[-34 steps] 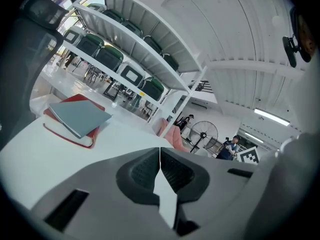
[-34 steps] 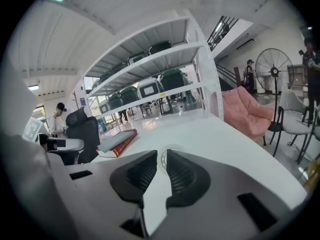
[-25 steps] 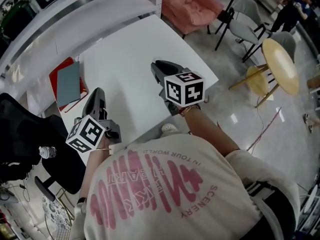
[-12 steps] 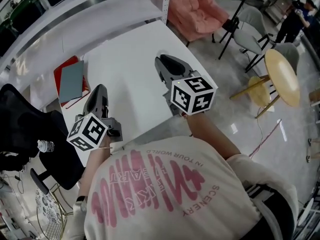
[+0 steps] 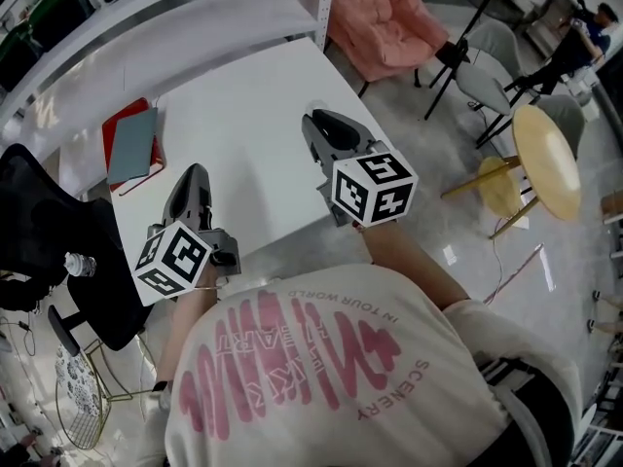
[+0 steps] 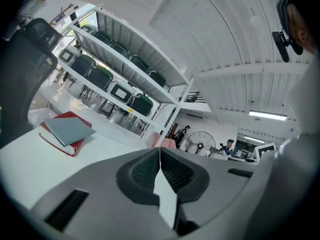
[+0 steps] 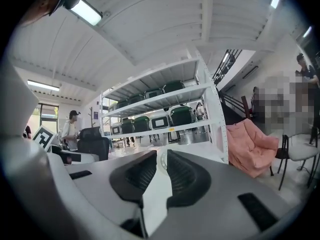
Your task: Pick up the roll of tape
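A pale, translucent roll of tape (image 7: 162, 160) sits edge-on between the fingertips of my right gripper (image 7: 163, 159), which is shut on it. In the head view it shows only as a faint whitish ring (image 5: 311, 114) at the tip of the right gripper (image 5: 316, 121), held above the white table (image 5: 243, 86). My left gripper (image 5: 193, 175) hovers over the table's near left edge. Its jaws meet at the tips with nothing between them, as the left gripper view (image 6: 160, 151) shows.
A red notebook with a grey one on top (image 5: 131, 149) lies at the table's left side. A black chair (image 5: 49, 251) stands at the left, shelving (image 5: 146, 8) behind the table, and a pink armchair (image 5: 384, 13) and a round wooden stool (image 5: 545, 149) at the right.
Both grippers have risen a little over the table, the right one still carrying the tape. The head view has shifted slightly.
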{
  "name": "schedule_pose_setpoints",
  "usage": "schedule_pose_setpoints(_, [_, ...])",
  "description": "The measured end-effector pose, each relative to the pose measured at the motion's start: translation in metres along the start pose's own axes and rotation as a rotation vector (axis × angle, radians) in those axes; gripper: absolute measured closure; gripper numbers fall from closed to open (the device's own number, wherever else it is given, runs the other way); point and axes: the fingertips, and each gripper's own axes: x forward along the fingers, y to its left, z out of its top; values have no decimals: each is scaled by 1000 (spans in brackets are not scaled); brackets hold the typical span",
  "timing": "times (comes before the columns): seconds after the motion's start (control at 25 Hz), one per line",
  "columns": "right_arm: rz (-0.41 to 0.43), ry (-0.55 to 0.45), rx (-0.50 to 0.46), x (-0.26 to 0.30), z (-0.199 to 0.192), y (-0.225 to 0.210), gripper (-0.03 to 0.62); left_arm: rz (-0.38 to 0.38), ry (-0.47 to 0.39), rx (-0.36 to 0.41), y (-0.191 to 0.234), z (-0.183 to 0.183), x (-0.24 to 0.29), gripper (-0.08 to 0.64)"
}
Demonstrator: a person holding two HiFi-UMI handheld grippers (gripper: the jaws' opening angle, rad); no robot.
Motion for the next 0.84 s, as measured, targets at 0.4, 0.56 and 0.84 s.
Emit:
schedule_pose_setpoints(0.4, [25,15,11,-29,-11,0,514,43,4,-5,-16,-21,-27,535])
schedule_pose_setpoints(0.56, [28,18,12,-38,-16,3,514,50,-4,-1,-19,-24,-39,535])
schedule_pose_setpoints(0.84, [35,23,10,-51,-18,7,514,68,-20,2,-24,-23,-57,535])
